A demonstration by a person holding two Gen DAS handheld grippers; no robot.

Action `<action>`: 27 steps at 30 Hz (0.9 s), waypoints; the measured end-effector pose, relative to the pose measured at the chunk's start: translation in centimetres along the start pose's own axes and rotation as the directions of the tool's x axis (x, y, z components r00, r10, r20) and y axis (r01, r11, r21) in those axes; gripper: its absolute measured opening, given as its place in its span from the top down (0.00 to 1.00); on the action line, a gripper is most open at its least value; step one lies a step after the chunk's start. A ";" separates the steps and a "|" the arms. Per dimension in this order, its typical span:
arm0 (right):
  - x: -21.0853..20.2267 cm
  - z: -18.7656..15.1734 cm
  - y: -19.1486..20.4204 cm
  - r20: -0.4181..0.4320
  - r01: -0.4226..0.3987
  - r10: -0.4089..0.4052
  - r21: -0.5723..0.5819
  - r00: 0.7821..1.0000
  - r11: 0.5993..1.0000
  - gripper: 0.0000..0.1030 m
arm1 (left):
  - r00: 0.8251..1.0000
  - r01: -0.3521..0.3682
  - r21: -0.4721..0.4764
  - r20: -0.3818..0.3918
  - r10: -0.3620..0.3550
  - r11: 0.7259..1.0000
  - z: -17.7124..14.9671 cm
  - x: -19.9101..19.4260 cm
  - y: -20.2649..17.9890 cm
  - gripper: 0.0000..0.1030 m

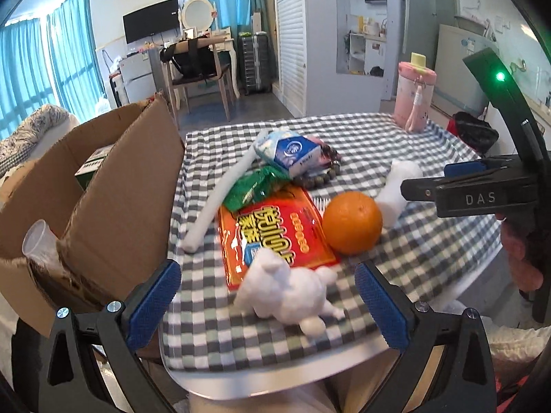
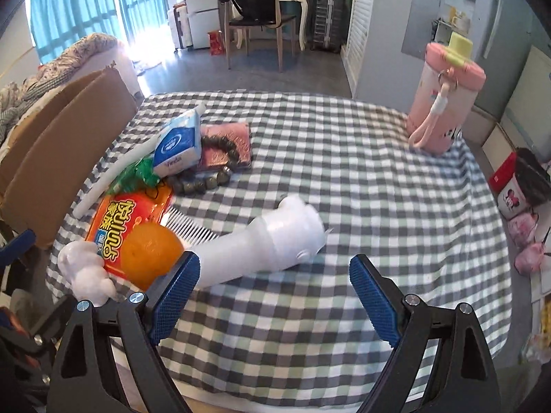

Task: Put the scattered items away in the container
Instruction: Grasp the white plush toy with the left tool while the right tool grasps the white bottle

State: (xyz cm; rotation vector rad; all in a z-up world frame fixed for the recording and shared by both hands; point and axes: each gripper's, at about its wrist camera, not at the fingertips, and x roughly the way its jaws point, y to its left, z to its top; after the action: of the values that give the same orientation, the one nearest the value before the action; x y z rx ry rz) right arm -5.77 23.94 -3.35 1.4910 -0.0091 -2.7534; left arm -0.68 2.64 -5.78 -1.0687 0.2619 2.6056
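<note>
Both grippers are spread wide with nothing in them: left gripper (image 1: 268, 304) straddles the white figurine (image 1: 289, 292) at the table's near edge, probably next for the cardboard box (image 1: 86, 189) off the left edge; right gripper (image 2: 273, 296) faces the white bottle (image 2: 268, 244).

Teal curtains (image 1: 65, 51), wooden chair (image 1: 199, 69)
</note>
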 end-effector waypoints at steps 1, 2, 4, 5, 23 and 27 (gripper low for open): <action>0.2 -0.2 0.2 -0.004 0.002 -0.002 0.009 1.000 1.000 0.14 | 1.000 0.004 -0.005 -0.003 -0.004 1.000 -0.1 0.0 0.0 0.00; 0.3 -0.3 0.3 -0.010 0.006 -0.006 0.025 1.000 1.000 0.14 | 1.000 0.010 -0.013 -0.006 -0.010 1.000 -0.2 0.0 -0.1 0.00; 1.0 -0.2 0.3 -0.031 0.005 -0.003 0.078 1.000 0.997 0.14 | 1.000 0.009 -0.034 -0.017 -0.010 0.999 -0.3 0.2 -0.1 0.00; 1.3 -0.2 0.1 -0.044 -0.005 0.010 0.111 0.999 0.994 0.14 | 1.000 0.008 -0.045 -0.023 -0.009 0.999 -0.3 0.4 -0.2 0.00; 5.7 2.1 0.6 -0.098 0.048 -0.024 0.254 0.995 0.966 0.26 | 0.985 0.022 -0.217 -0.161 -0.058 0.976 -0.8 5.9 1.2 0.08; 5.3 2.3 0.5 -0.089 0.062 -0.043 0.218 0.995 0.974 0.45 | 0.985 0.020 -0.193 -0.163 -0.052 0.981 -0.7 5.5 1.4 0.31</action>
State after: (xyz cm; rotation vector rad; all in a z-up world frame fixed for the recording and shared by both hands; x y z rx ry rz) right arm -10.61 23.34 -6.52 1.6794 -0.2889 -2.8068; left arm -4.42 2.34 -10.14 -1.3465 0.0286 2.5513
